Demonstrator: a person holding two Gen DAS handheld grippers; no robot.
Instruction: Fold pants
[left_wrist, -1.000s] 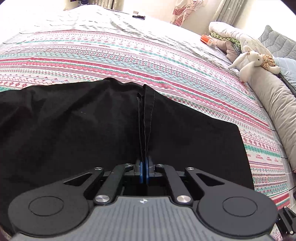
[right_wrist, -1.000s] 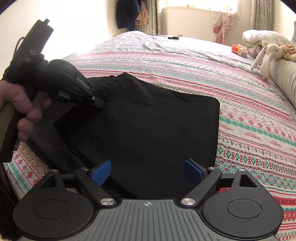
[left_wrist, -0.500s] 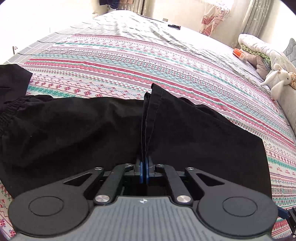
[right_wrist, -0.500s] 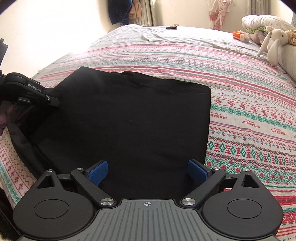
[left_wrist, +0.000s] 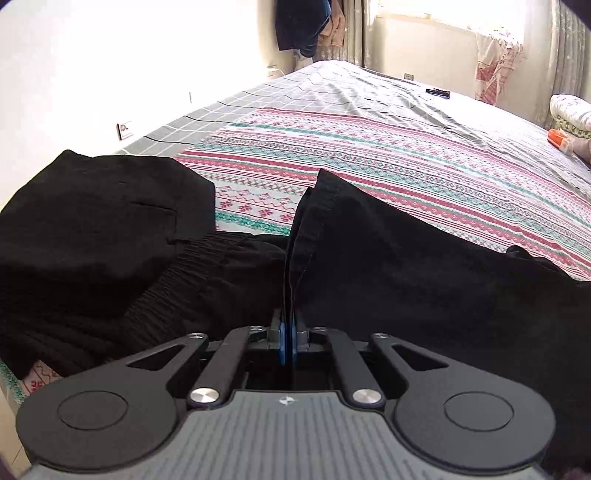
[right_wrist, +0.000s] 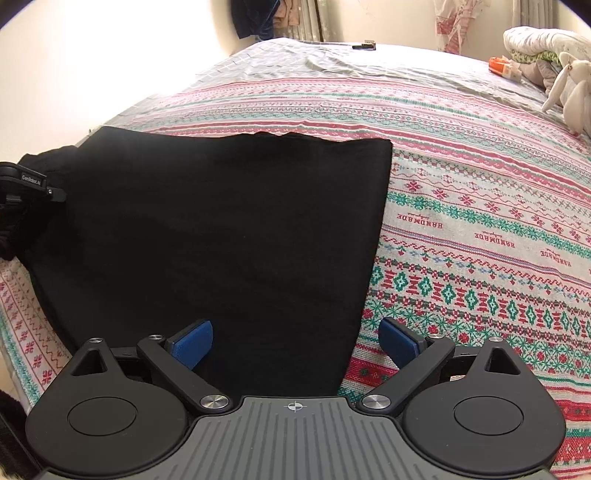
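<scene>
L claw (left_wrist: 287, 341) pinched shut on black pants (left_wrist: 406, 280) hem fold; waistband bunched near bed (left_wrist: 369, 155) left edge.

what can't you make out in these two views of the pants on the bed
- Left wrist view: how much of the pants hem the left hand-held gripper pinches; the cloth hides the fingertips.
- Right wrist view: the near edge of the pants, behind the right hand-held gripper.
- Right wrist view: the small dark object far up the bed; too small.
- The person's hands: outside both views.
</scene>
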